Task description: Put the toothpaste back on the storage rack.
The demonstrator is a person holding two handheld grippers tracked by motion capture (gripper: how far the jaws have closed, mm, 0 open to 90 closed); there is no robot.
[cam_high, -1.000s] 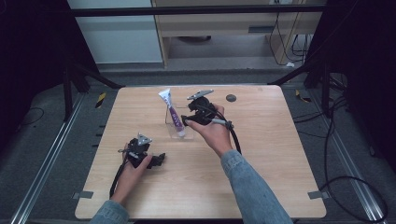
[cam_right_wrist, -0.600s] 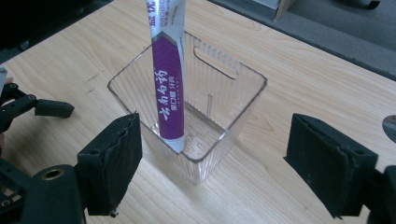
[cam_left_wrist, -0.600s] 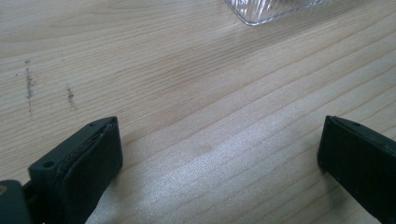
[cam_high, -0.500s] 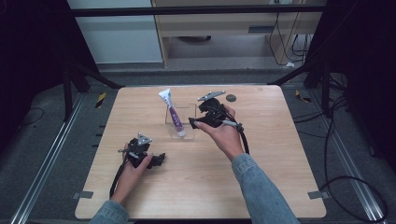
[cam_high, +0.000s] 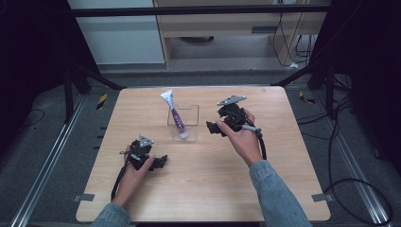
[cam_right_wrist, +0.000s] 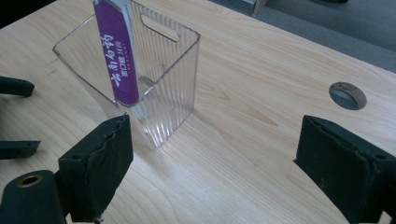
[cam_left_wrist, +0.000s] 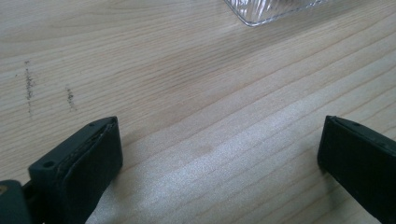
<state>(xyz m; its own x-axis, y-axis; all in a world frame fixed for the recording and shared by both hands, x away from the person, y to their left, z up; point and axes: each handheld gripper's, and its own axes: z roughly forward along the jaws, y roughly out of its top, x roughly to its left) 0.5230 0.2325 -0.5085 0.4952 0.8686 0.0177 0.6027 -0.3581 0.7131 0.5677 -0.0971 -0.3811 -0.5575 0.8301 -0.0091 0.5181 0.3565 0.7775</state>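
A clear ribbed plastic container (cam_high: 184,124) stands upright near the middle of the wooden table (cam_high: 283,184). A purple and white tube (cam_high: 173,111) leans in it, its top sticking out above the rim. My right gripper (cam_high: 213,128) is just right of the container, jaws wide open and empty. In the right gripper view the container (cam_right_wrist: 161,84) and tube (cam_right_wrist: 119,60) lie ahead and to the left of the right gripper (cam_right_wrist: 215,172). My left gripper (cam_high: 161,163) rests on the table at front left, open and empty. Its own view shows a container corner (cam_left_wrist: 271,9) beyond the left gripper (cam_left_wrist: 219,163).
A round cable hole (cam_right_wrist: 348,95) sits in the tabletop beyond the right jaw. The other gripper's black jaws (cam_right_wrist: 14,86) show at the left edge of the right gripper view. Metal rails (cam_high: 52,156) and cables (cam_high: 350,142) run along the floor beside the table.
My right gripper has drawn back to the right, away from the container. The left gripper, the container and the tube have stayed put.
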